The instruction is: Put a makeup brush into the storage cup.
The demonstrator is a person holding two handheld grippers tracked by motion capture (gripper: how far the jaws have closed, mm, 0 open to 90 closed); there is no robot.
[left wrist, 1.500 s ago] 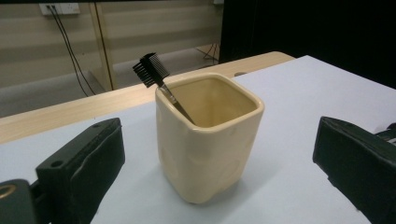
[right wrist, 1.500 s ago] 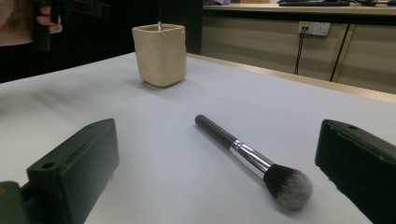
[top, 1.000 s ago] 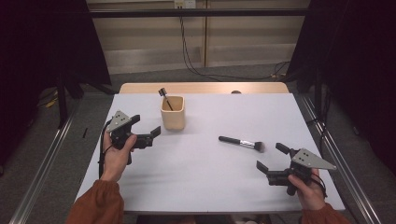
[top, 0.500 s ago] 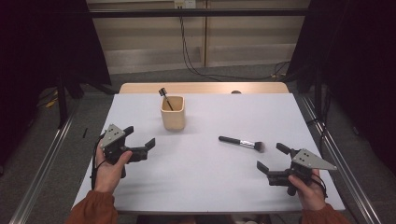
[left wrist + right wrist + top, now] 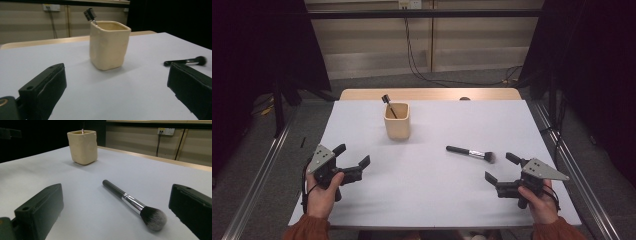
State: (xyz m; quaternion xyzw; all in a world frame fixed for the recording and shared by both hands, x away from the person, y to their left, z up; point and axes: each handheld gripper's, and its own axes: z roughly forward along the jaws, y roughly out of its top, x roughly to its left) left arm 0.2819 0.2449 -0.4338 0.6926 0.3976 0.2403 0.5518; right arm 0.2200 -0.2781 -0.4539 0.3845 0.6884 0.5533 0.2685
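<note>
White desk [image 5: 427, 200] in front, dark curtains to both sides, pale wall and cables behind. Near the far middle, a cream cup [image 5: 397, 121], upright, with a small comb [image 5: 386, 99] leaning out of its far rim. To the right of the cup and well apart from it, a makeup brush [image 5: 469, 152] lying flat, handle toward the cup, bristles toward the right gripper [image 5: 501, 167].

Changed over the last second: left gripper [image 5: 352, 155] drawn back from beside the cup to the near left of the desk, now well clear of it. Open and empty, jaws wide apart, cup [image 5: 109, 47] framed between them in the left gripper view. No change on the right: same spot near the right edge, jaws spread wide, nothing held, brush [image 5: 132, 203] lying just ahead between them in the right gripper view.

Probably means the comb counts as delivered and the left side is done for now. Left to do, judging by the layout: pick up the brush and stand it in the cup beside the comb. Best placed for that: the right gripper, already aimed at the bristle end. Worth watching: a round handle that may roll under a loose pinch, and a light cup that may tip if knocked.
</note>
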